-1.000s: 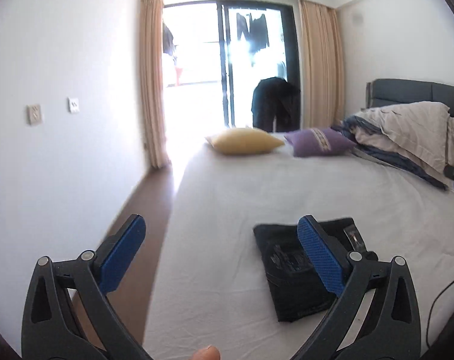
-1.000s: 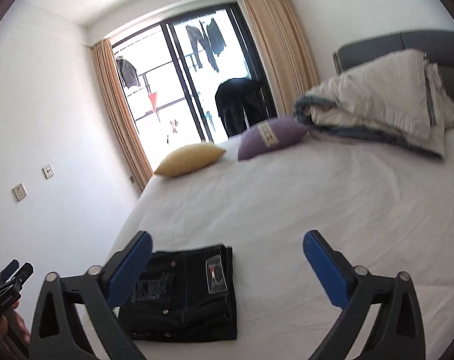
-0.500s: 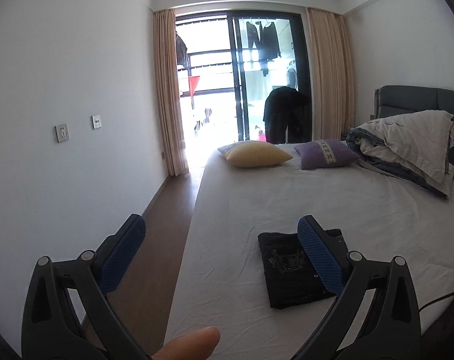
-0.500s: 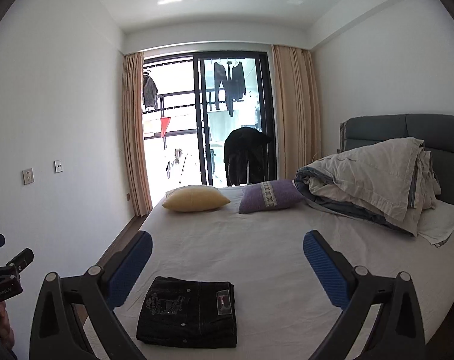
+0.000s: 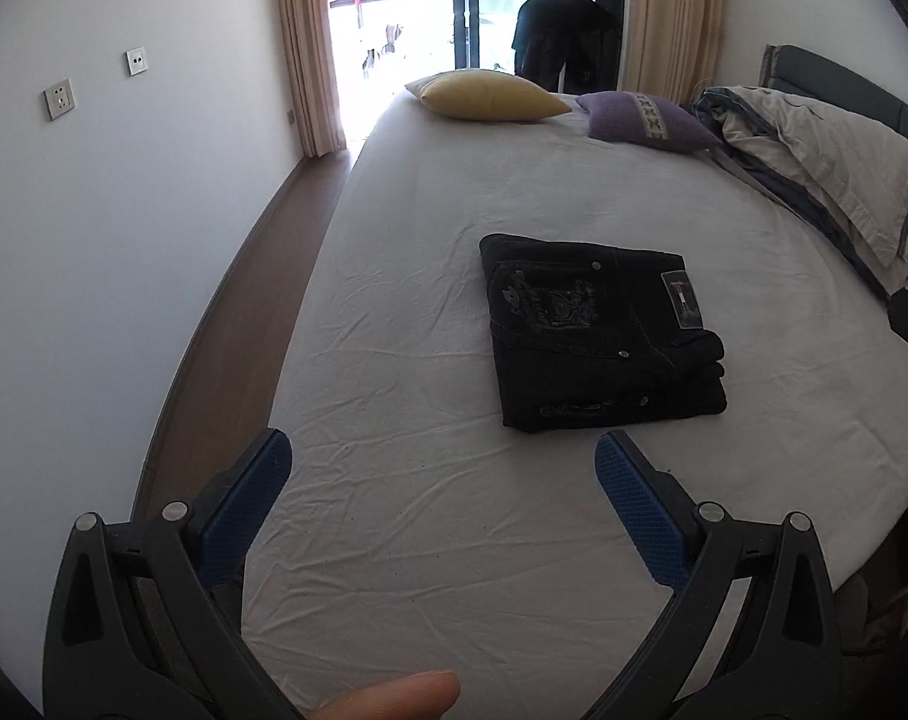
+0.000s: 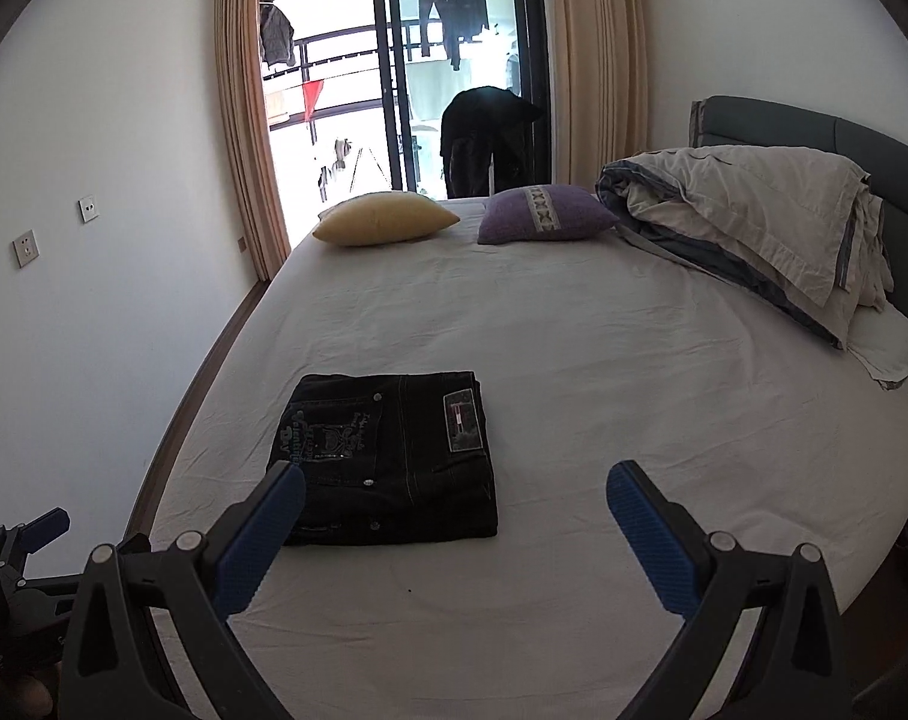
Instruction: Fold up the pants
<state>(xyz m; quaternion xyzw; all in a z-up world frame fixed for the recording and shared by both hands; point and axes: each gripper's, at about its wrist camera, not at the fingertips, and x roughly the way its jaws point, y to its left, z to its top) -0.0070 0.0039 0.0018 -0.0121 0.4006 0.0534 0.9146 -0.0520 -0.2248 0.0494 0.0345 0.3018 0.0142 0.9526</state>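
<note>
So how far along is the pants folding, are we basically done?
Looks essentially done. The pants lie on the bed as a compact rectangular stack, back pocket and label facing up, layered edges visible at one side. Nothing is in hand: the left hand-held gripper and right hand-held gripper are both open and empty, clear of the cloth. Left, at most, is squaring the slightly uneven edge.

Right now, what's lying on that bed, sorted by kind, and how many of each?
Pants, black, folded: 1
Cushions: 2, one yellow cushion and one purple cushion
Duvet, bundled by the headboard: 1
Total: 4 things on the white bed. Neither open claw, left claw or right claw, holds anything.
</note>
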